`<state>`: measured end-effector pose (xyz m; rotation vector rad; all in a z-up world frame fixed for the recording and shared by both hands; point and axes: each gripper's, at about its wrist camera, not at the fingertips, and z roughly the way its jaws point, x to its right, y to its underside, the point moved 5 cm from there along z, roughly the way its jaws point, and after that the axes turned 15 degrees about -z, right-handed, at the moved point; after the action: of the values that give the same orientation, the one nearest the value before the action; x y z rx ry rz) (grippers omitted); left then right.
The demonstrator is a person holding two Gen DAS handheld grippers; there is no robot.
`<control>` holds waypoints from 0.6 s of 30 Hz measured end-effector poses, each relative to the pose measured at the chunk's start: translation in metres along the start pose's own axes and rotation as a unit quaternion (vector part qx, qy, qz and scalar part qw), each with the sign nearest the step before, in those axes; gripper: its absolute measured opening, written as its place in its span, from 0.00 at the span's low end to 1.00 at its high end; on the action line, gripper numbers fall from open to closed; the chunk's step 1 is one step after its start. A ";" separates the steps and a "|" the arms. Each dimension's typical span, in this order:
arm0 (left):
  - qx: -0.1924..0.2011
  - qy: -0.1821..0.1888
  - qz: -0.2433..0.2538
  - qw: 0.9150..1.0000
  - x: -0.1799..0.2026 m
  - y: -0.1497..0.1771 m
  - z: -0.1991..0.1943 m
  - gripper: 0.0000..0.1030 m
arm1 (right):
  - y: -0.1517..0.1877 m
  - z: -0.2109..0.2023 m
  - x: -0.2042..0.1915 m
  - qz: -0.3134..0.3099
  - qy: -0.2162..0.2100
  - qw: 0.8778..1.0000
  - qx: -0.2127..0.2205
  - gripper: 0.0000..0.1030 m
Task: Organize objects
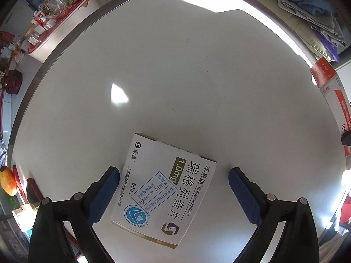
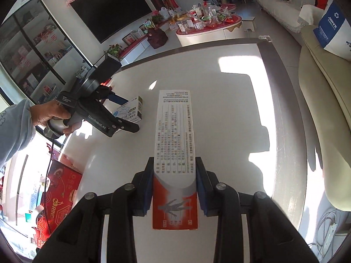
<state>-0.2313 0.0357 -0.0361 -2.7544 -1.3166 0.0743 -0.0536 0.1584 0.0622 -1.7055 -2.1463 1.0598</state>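
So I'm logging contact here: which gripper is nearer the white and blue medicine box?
Left. The left gripper straddles the white and blue medicine box, jaws open. The right gripper is apart, clamped on the red and white box.

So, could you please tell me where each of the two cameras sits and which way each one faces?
Left wrist: on the left gripper, facing straight down at the white table; its open blue-padded fingers straddle a white medicine box.
Right wrist: on the right gripper, angled down across the table; its jaws are shut on a long red-and-white box; the person's hand and sleeve show.
Shared: both show the table, both boxes, and the cluttered red-topped side table.
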 end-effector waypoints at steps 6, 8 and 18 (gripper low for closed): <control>0.001 0.009 -0.035 0.999 0.002 0.007 -0.006 0.94 | 0.005 -0.020 0.001 0.067 -0.054 0.995 0.039 0.32; 0.015 0.011 -0.031 0.999 0.014 0.012 -0.017 0.77 | 0.006 -0.026 0.000 0.092 -0.075 0.992 0.050 0.32; 0.123 0.010 -0.108 0.986 0.076 0.047 -0.095 0.76 | 0.043 -0.080 -0.018 0.154 -0.098 0.977 0.106 0.32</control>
<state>-0.1396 0.0601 0.0531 -2.3909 -1.4817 0.1817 0.0299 0.1773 0.0977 -1.9383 -1.8242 1.5387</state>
